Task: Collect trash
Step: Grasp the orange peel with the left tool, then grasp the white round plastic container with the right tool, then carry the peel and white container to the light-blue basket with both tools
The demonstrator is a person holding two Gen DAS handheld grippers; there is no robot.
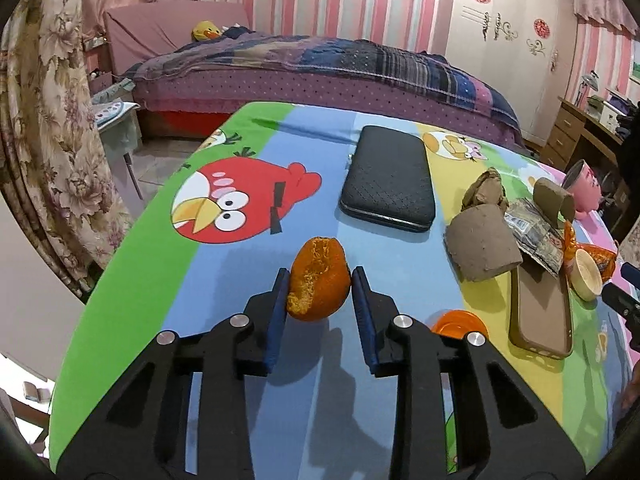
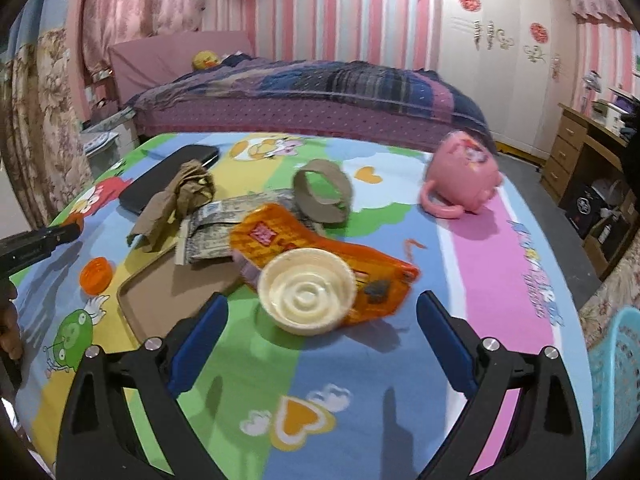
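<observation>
Between my left pads: left gripper [image 1: 319, 280] is clamped on the orange peel [image 1: 317, 280], blue pads pressing both sides, peel just above the cartoon tablecloth [image 1: 168, 280].
Right side: right gripper [image 2: 322, 312] gapes wide with nothing held; the cream cup [image 2: 307, 290] sits between its fingers, on the orange wrapper [image 2: 320, 248].
Doing it well: I judge the peel soft, so I'd lift straight up and keep the squeeze steady. For the cup, I'd close on its rim, not the wrapper beneath.
Bin: a turquoise basket [image 2: 616, 380] beside the table's right edge looks like the drop spot.
Surface: crumpled brown paper [image 2: 180, 200], a cardboard ring [image 2: 324, 196], a black case [image 1: 386, 178] and a pink mug [image 2: 464, 176].
Room: bed, striped pink walls, floral curtain.
</observation>
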